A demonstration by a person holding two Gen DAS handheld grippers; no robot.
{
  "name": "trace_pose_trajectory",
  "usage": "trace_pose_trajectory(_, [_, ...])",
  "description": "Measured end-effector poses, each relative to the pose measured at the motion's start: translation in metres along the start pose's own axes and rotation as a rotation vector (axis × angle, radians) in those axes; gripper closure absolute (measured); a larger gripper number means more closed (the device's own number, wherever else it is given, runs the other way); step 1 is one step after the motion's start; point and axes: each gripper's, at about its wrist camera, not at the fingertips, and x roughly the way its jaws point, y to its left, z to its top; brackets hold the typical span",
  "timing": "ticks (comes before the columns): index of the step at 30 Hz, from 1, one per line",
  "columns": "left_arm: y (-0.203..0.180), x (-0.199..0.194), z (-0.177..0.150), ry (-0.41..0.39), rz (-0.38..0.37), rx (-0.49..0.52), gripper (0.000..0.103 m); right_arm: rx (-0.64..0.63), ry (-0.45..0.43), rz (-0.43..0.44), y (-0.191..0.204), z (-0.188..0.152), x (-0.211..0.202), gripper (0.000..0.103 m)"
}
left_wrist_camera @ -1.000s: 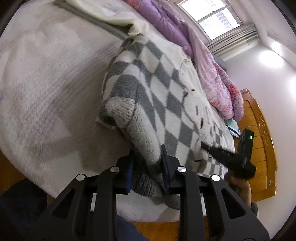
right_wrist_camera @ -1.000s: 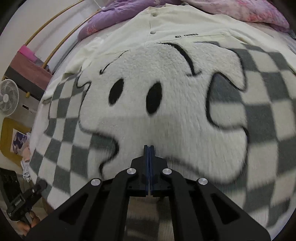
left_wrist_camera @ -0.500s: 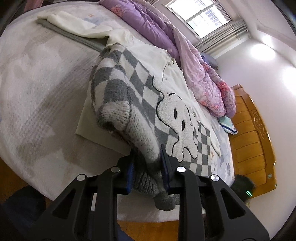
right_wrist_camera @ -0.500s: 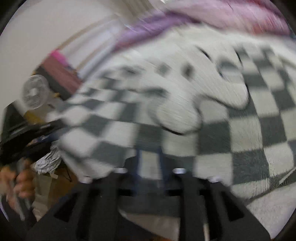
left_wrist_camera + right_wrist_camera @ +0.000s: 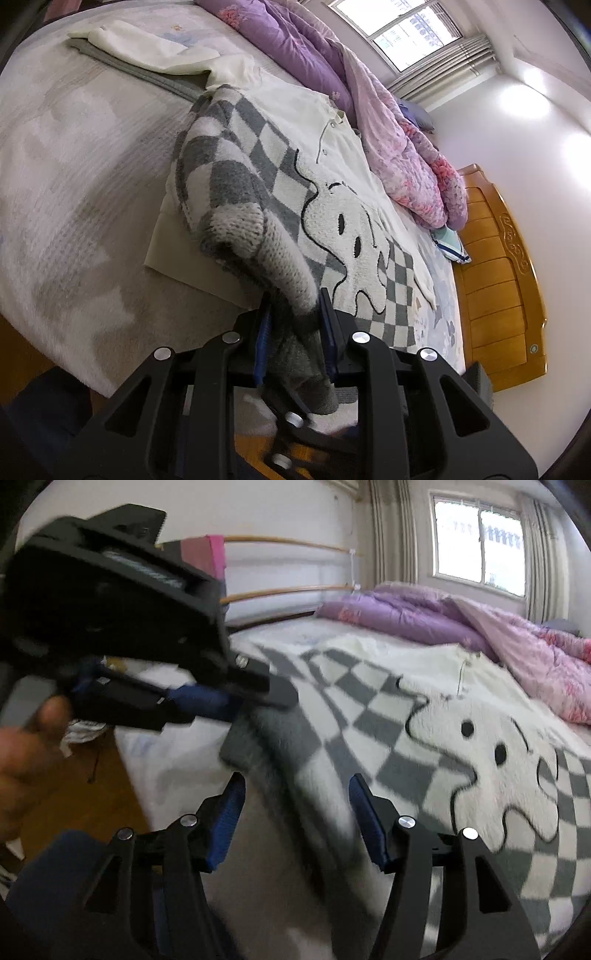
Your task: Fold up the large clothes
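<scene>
Lying rumpled, grey-white checked sweater [image 5: 236, 177], ghost motif

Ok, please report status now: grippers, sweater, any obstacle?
Left gripper shut on grey-white checkered fuzzy sweater. Right gripper open, jaws just opening, over sweater edge. No obstacle visible.

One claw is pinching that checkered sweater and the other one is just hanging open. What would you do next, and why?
Probably bring the open right gripper onto the sweater's grey hem and close. The left gripper already pinches a knit cuff; the right one's jaws have just been opening, gripping nothing, and a fold likely needs two holds.
</scene>
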Motion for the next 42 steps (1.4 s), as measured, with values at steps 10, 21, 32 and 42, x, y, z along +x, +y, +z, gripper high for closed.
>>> trace_pose_trajectory(10, [-0.001,-0.003,0.009,0.01,-0.027,-0.014,0.078,0.095,-0.01,-0.008,-0.019,0.011,0.025,0.087])
trace_pose_trajectory(21, [0.01,-0.048,0.018,-0.138,0.067,-0.018,0.074,0.679,-0.092,0.187,-0.115,0.013,-0.023,0.089])
trace_pose_trajectory(32, [-0.118,0.09,0.001,0.005,0.019,0.213,0.074,1.039,-0.325,0.166,-0.205,-0.031,-0.131,0.089])
trace_pose_trajectory(42, [-0.186,0.165,-0.042,0.141,0.012,0.358,0.069,1.38,-0.326,-0.08,-0.278,-0.143,-0.18,0.089])
